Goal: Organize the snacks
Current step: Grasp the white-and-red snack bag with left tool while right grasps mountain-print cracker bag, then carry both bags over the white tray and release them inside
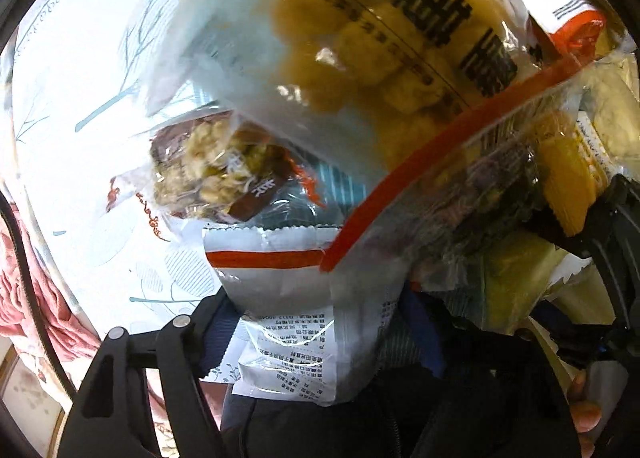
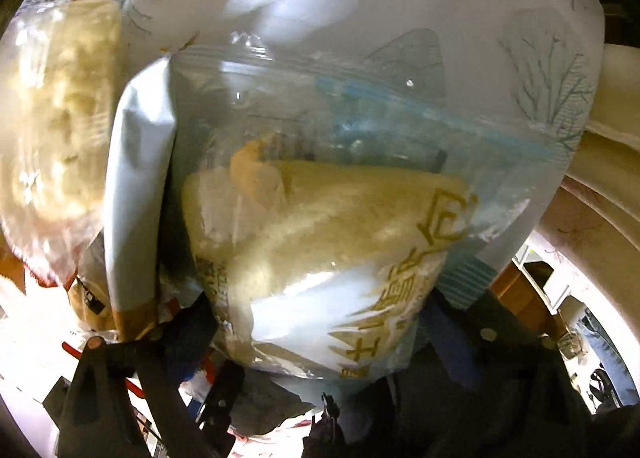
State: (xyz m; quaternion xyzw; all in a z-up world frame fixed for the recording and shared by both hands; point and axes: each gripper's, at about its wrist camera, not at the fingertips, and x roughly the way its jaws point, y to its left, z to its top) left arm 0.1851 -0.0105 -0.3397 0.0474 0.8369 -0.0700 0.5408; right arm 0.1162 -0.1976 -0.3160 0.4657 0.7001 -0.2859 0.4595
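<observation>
Your left gripper [image 1: 320,338] clamps a white packet [image 1: 288,318] by its printed lower end, red stripe upward, so the packet stands up off the tablecloth [image 1: 80,98] and its free end points toward the zip bag [image 1: 460,178]; that hold reads as a carry toward the bag's red-striped edge, though whether the packet is already past the mouth cannot be told from this close; the bag crowds the left wrist view, tilted, with a pack of pale puffs [image 1: 360,58] and a yellow packet [image 1: 568,178] pressed behind its clear film, which suggests most of the sorting is done; a granola bar [image 1: 208,170] in clear wrap lies on the cloth beside the bag, apart from the gripper, likely a later pick; your right gripper [image 2: 320,354] is closed on a second bag [image 2: 360,146] with a blue zip line, its fingers pinching the film over a gold-lettered rice cracker pack [image 2: 320,242] inside, a grip that lifts the load off the cloth; a white pouch [image 2: 140,178] and a pack of pale snacks [image 2: 60,138] hang just to its left, touching the bag wall; thin film and loose contents will shift easily, so a pinch near the edge may slip.
</observation>
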